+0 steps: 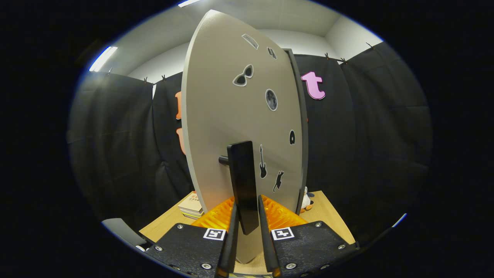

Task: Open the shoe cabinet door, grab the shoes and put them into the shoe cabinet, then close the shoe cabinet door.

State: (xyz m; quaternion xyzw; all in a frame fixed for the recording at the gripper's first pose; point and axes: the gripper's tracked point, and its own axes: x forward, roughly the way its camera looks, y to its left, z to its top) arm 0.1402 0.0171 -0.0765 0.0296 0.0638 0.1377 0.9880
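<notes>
The gripper [247, 216] pinches the black bar handle [243, 181] of the grey shoe cabinet door [216, 116] (stickered), both fingers pressed on the handle's lower end.

The scene is lit from above by strip lights [102, 58] on the ceiling, which are blown out to pure white. The pale cabinet door [231, 116] is evenly and softly lit, with a faint sheen low on its face and no hard shadows cast across it. Its straight edges are bowed outward by strong fisheye distortion (most marked toward the rim). The booth's cloth wall [366, 135] is rendered dim and nearly textureless. Focus is held sharp throughout.
</notes>
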